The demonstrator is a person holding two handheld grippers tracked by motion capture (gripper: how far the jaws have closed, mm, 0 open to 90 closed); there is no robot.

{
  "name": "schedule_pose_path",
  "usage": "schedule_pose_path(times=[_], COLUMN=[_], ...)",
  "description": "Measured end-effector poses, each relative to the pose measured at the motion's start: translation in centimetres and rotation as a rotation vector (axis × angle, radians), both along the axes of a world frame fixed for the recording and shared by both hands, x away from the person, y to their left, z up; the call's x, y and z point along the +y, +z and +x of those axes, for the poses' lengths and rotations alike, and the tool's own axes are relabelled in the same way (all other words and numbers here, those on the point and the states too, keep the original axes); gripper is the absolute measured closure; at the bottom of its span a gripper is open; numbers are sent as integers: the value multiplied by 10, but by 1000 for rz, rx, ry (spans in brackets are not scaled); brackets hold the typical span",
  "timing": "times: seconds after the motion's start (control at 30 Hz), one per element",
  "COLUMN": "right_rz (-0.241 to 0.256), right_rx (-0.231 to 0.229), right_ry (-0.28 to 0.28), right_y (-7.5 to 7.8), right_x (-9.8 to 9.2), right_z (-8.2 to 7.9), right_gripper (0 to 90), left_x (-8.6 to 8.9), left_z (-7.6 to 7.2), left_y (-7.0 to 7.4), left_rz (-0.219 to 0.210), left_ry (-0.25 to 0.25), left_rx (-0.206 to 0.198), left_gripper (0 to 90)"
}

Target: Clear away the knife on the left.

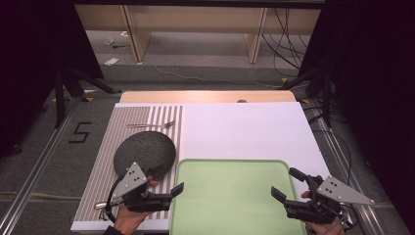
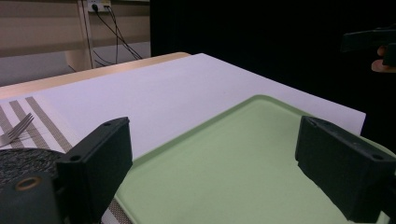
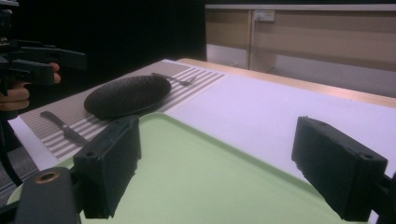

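Both grippers hover at the near edge of the table, jaws spread wide with nothing held: the left gripper (image 1: 167, 182) at the left rim of the green tray (image 1: 230, 196), the right gripper (image 1: 288, 183) at its right rim. Between them the tray's floor lies bare. Just left of the tray, a dark round plate (image 1: 145, 152) sits on the striped placemat (image 1: 105, 147), with a fork (image 1: 154, 125) beyond it and a knife (image 3: 60, 126) nearer.

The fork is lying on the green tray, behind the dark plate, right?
Not quite. The fork lies on the striped placemat, behind the dark plate, as the high view shows. The green tray has nothing on it.
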State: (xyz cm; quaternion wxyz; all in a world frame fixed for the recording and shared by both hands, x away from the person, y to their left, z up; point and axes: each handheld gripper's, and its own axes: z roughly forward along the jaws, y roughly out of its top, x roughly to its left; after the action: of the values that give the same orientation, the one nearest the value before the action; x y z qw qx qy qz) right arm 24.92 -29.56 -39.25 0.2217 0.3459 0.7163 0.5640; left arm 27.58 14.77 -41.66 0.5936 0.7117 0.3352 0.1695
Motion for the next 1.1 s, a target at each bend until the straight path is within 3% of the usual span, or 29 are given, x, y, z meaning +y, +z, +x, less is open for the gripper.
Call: schedule_pose_path(times=[0.27, 0.43, 0.63, 0.77, 1.1], right_rz=[1, 0, 0, -2, -3], right_rx=[1, 3, 3, 4, 4], right_ry=[0, -1, -2, -2, -1], right_y=[0, -1, -1, -1, -1], right_x=[0, 0, 0, 0, 0], right_z=[0, 0, 1, 0, 1], right_gripper=[165, 165, 165, 165, 166], left_x=[0, 0, -1, -3, -5], left_z=[1, 5, 8, 12, 12], left_y=[0, 1, 5, 6, 7], left_rz=[11, 17, 56, 112, 265], left_ry=[-16, -42, -84, -132, -185], left_rx=[7, 35, 70, 128, 170], left_gripper=[106, 120, 119, 120, 126])
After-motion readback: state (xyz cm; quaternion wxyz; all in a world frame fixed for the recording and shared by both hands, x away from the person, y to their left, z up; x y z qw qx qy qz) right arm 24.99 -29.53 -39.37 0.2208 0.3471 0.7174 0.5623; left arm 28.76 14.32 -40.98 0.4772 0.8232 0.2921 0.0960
